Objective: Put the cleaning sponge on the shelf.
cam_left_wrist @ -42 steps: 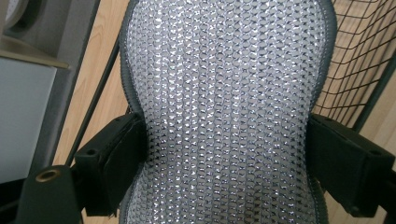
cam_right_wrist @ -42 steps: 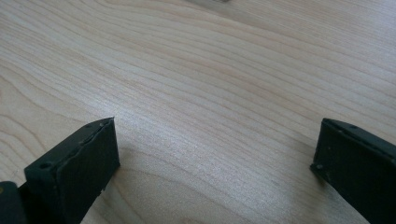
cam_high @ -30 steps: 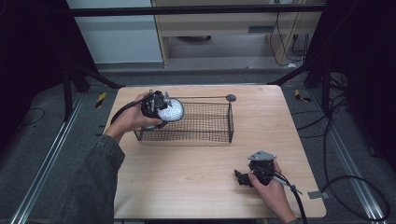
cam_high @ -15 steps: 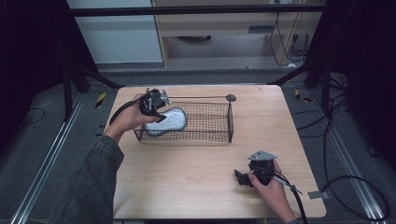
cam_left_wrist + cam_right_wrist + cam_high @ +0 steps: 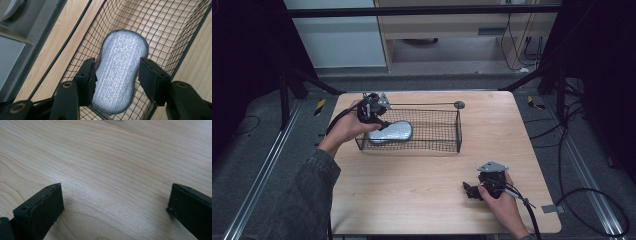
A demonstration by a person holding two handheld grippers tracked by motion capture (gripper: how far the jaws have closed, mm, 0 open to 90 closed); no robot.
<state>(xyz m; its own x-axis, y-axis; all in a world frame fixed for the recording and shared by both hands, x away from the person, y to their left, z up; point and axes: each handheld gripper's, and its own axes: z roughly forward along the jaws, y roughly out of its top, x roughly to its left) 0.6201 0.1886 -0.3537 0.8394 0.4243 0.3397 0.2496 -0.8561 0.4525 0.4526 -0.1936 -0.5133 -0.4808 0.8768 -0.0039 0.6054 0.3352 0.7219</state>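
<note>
While the silvery scouring pad lies flat on the floor of the black wire basket, at the basket's end nearest the table's left edge, the left gripper hangs just above it at the basket's rim. In the left gripper view its jaws stand wide apart on either side of the pad; one jaw looks close against the pad's edge, but nothing is pinched between them.

One risk, as I judge it, is a snag: the pad's knitted metallic weave could catch on a jaw corner and be dragged up when the hand lifts away. The jaws could also knock the thin wire wall and shove the light basket across the smooth wood.

The pad is an elongated, waisted oval, glittery and finely ribbed, with a darker border. The basket is open square mesh with a long straight rod running past its far rim.

Near the table's front right corner, the right gripper rests low over pale wood grain, jaws spread wide and empty.
</note>
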